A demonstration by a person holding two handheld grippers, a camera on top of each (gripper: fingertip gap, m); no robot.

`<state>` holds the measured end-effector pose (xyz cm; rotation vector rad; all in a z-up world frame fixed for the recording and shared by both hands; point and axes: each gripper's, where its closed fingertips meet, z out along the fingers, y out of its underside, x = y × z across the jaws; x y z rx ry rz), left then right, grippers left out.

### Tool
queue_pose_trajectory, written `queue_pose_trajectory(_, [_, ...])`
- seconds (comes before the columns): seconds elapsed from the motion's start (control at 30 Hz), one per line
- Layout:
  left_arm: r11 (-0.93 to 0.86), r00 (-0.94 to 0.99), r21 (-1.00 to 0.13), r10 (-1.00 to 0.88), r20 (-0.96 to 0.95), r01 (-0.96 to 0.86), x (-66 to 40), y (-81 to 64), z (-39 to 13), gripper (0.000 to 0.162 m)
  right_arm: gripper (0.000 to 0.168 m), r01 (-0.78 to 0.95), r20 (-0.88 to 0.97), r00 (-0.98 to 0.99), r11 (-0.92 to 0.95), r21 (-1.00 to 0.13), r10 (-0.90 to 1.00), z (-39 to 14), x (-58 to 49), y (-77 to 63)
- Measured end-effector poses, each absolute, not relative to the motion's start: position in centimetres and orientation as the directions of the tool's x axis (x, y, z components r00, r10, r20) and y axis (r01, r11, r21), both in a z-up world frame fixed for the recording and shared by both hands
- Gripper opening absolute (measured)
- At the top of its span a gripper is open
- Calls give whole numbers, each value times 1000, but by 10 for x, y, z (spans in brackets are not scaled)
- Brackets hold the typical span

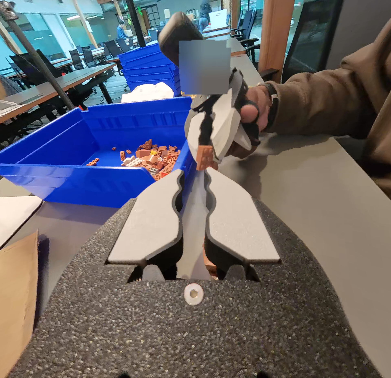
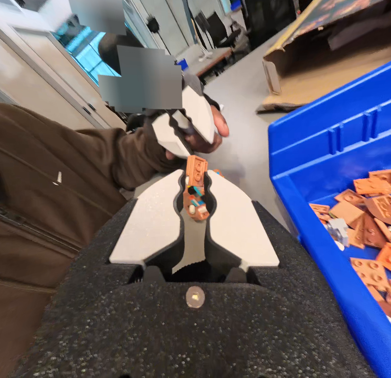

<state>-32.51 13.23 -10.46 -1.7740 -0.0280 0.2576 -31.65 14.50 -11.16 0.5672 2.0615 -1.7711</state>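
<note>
My right gripper (image 2: 195, 174) is shut on a small brown brick assembly (image 2: 195, 190) with coloured bits inside; an orange-brown studded plate sticks out past its tips. In the left wrist view the right gripper (image 1: 208, 161) points down with that plate (image 1: 204, 156) in its tips, above the grey table (image 1: 296, 209). My left gripper (image 1: 194, 174) sits just below the plate, its jaws narrowly apart with only table showing between them. It also shows in the right wrist view (image 2: 197, 150), held in a hand just beyond the plate's top.
A blue bin (image 1: 84, 173) holding a pile of mostly brown bricks (image 1: 152, 156) stands left of the grippers; it shows at right in the right wrist view (image 2: 296, 156). A torn cardboard box (image 2: 296, 76) lies behind it. More blue bins (image 1: 148, 71) are stacked beyond. A brown sleeve (image 1: 317, 105) reaches in. Less than 4 cm separates the two grippers' tips.
</note>
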Motion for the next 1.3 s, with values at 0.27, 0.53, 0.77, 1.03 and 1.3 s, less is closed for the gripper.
queue_pose_trajectory(0.27, [-207,987,-972,91,-132,-111,-311,141,-108,18,15,557,-560,-826,61,-828,-59,-97,-302,131])
queue_pose_trajectory(0.53, [-134,999,-991,33,4,9,-305,141,-103,5,12,596,-594,-801,2,-803,-75,-93,-309,132])
queue_pose_trajectory(0.77, [-62,988,-986,46,151,153,-314,136,-95,3,18,554,-554,-832,-65,-830,-22,-88,-324,139])
queue_pose_trajectory(1.03, [-30,971,-971,-17,237,236,-311,132,-93,3,20,540,-538,-842,-88,-837,-45,-84,-321,139])
queue_pose_trajectory(1.3, [-14,970,-975,-89,224,224,-300,134,-88,3,22,565,-561,-824,-59,-823,-78,-87,-315,137])
